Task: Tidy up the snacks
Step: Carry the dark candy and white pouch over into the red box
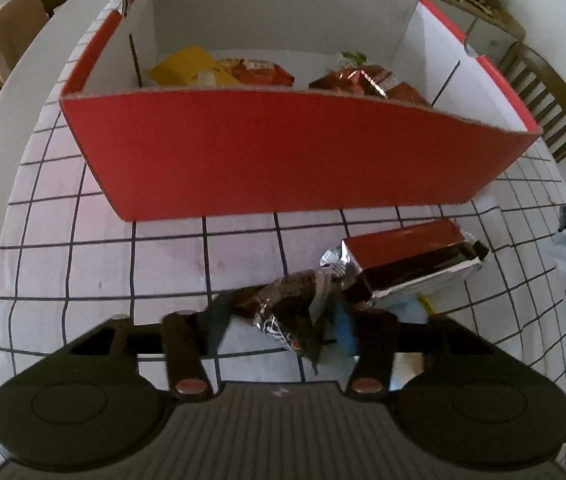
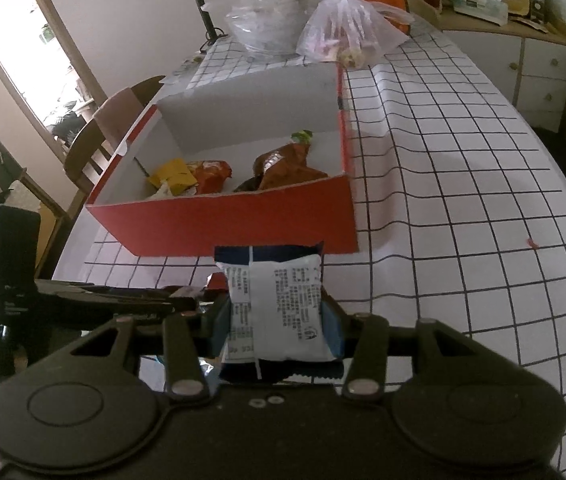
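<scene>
- Left side first: the left gripper [image 1: 283, 320] is low over the counter [image 1: 103, 264], just in front of the red box [image 1: 283, 156]. Its fingers are spread fairly wide around a dark crinkly snack wrapper [image 1: 283, 316]. From its own camera I honestly can't tell if it's pinching the wrapper or only bracketing it, since the pads look like they're at the wrapper's edges but it's blurry there.
- Just right of that wrapper, touching or nearly touching it, sits a red and dark foil pack [image 1: 407, 256] lying on the counter, not in the box yet.
- The red box is open on top and already has stuff in it: a yellow bag [image 2: 173, 176] and an orange bag [image 2: 209, 174] on the left, and a brown bag [image 2: 283, 166] on the right.
- Right side: the right gripper [image 2: 279, 320] is pinching a white packet [image 2: 277, 304] with small print and a dark blue top, held upright between the pads, up off the counter and just short of the box's front wall.
- So I'd say we're mid-way: a few snacks boxed, two being dealt with, one waiting.
- Next move probably means carrying the white packet up over the front wall, then letting go in the empty middle-back area. The wall is tallish, so clearing it matters.
</scene>
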Action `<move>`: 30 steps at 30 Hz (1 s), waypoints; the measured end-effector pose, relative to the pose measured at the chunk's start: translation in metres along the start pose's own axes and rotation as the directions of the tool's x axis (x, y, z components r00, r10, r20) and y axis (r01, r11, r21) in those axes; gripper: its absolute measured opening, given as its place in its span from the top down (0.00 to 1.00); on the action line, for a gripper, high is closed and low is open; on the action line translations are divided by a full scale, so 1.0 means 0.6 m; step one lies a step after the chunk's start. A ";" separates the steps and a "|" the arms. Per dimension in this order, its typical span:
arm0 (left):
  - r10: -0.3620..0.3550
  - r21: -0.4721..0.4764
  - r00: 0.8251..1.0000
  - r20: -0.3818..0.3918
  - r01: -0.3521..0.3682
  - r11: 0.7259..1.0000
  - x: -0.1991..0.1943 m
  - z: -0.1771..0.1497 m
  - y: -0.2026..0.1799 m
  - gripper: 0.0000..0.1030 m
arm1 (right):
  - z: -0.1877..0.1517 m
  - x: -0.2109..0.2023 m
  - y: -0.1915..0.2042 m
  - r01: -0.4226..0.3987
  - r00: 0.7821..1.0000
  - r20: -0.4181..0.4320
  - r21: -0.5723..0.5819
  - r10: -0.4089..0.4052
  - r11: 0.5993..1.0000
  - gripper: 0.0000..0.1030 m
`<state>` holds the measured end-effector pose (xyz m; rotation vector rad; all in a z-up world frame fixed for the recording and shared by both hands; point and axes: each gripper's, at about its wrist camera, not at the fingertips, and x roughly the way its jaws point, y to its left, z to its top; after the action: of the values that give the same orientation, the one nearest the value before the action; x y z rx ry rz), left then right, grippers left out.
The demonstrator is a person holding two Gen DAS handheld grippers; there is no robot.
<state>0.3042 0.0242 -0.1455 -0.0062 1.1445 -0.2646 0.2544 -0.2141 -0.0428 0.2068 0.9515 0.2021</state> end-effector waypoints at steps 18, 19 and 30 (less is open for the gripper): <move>-0.069 -0.058 0.995 0.068 0.073 0.996 -0.081 -0.026 0.030 0.71 | -0.003 -0.016 0.019 0.004 1.000 0.027 -0.005 -0.004 1.000 0.56; -0.073 -0.059 0.995 0.074 0.078 0.995 -0.092 -0.027 0.031 0.71 | -0.002 -0.020 0.021 0.003 0.999 0.034 -0.006 -0.003 1.000 0.56; -0.089 -0.029 0.974 0.209 0.097 0.995 -0.209 0.027 0.017 0.71 | 0.050 -0.048 0.050 -0.002 0.993 0.117 -0.053 0.008 0.999 0.56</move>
<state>0.2725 0.0586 -0.0277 -0.1199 0.9421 -0.3178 0.2603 -0.1955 0.0046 0.1708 0.8276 0.2172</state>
